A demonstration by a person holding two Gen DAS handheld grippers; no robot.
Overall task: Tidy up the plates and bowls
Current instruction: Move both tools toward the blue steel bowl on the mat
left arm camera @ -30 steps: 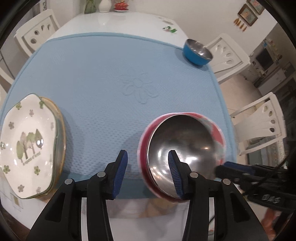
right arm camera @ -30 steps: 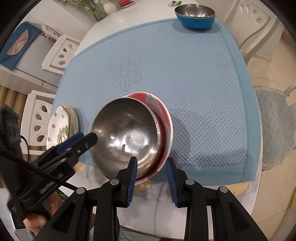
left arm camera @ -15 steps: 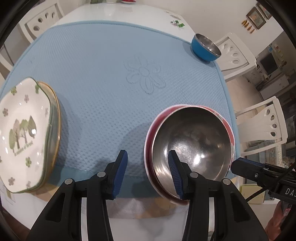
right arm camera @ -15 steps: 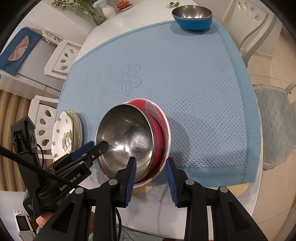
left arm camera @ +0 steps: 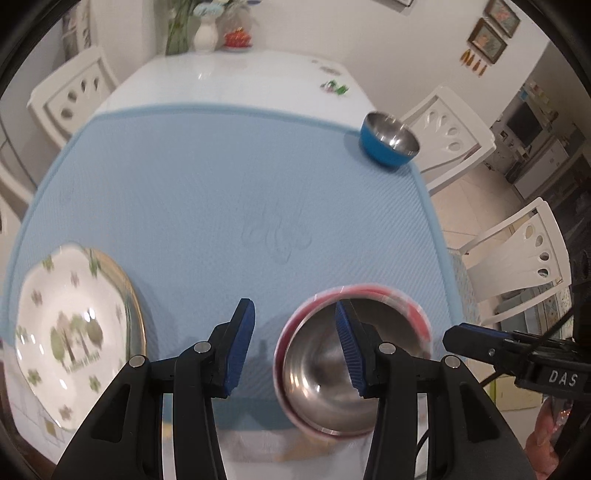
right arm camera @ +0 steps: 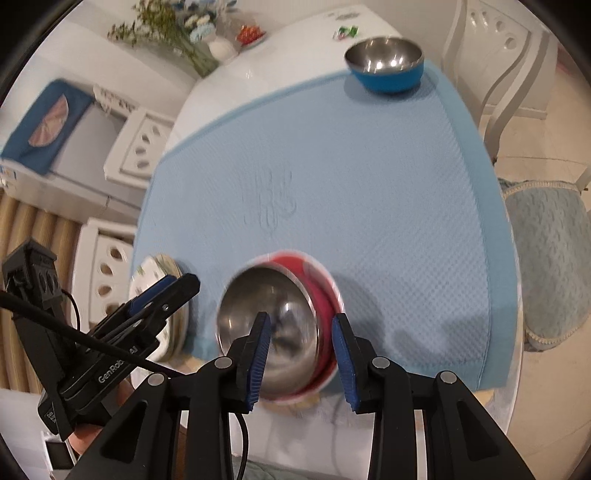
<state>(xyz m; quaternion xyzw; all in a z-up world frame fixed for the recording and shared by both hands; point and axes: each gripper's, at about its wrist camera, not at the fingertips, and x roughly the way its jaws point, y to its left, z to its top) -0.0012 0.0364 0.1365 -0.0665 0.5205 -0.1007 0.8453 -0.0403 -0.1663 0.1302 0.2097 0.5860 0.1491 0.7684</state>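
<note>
Red bowl point(left arm camera: 369, 354) is sitting at the mat's point(left arm camera: 221, 177) near edge; blue bowl point(left arm camera: 388, 144) far corner. Left gripper point(left arm camera: 293, 345) and right gripper point(right arm camera: 301, 352) both gaping, gripping nothing. Steel lining probably slippery, light: pinch rim.

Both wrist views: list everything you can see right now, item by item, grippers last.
Red bowl: one, red outside, near edge of the mat, under the steel bowl.
Steel bowl: one, bare metal, nested in the red bowl.
Blue bowl: one, blue outside with steel inside, far right corner of the mat.
Plates: stack of at least two, white with green tree print on top, near left corner.
Mat: one, light blue, covering the near part of the table.
Table: one, white.
Vase: one, white, far end.
Chairs: several, white, around the table.
Left gripper: black with blue pads, open.
Right gripper: same, open.
</note>
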